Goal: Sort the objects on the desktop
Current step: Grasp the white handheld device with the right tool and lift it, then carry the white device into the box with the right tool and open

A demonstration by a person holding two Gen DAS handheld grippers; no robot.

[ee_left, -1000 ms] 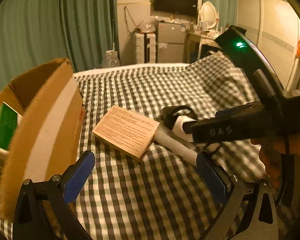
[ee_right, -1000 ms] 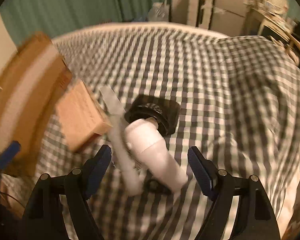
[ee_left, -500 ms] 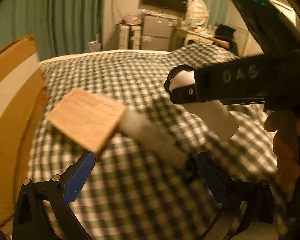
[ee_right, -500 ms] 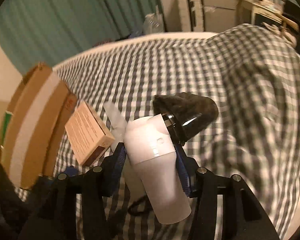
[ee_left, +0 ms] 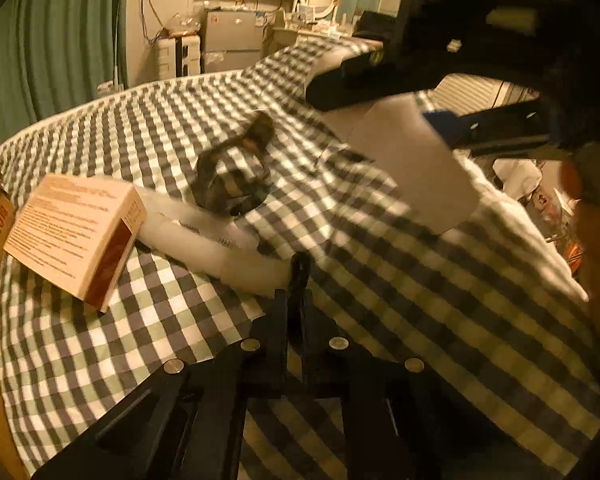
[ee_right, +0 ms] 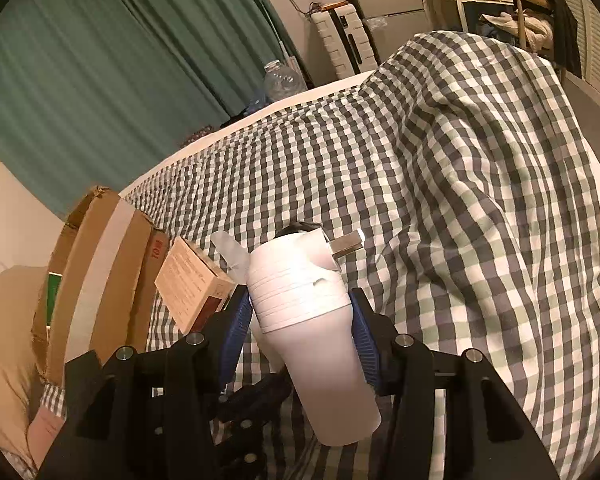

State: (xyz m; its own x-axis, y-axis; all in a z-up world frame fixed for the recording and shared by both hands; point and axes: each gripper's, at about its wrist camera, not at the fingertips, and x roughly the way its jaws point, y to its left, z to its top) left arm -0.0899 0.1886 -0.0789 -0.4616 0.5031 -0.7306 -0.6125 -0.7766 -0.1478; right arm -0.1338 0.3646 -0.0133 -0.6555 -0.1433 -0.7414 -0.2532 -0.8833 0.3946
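My right gripper [ee_right: 300,322] is shut on a white hair dryer [ee_right: 312,328] and holds it above the checked bed cover; the dryer also shows in the left wrist view [ee_left: 412,160], blurred. My left gripper [ee_left: 298,268] is shut, its jaws together at the end of a white tube [ee_left: 220,240] lying on the cover. I cannot tell whether it pinches the tube. A tan printed box [ee_left: 76,236] lies against the tube's far end; it also shows in the right wrist view [ee_right: 192,288]. A dark blurred shape [ee_left: 232,180] hangs over the cover behind the tube.
An open cardboard carton [ee_right: 100,276] stands at the left, next to the tan box. The checked duvet [ee_right: 480,200] bulges high at the right. A suitcase [ee_right: 340,36], a fridge and a desk stand beyond the bed. Green curtains hang behind.
My right gripper closed on the hair dryer and lifted it off the cover. My left gripper went from wide open to shut and moved down to the white tube.
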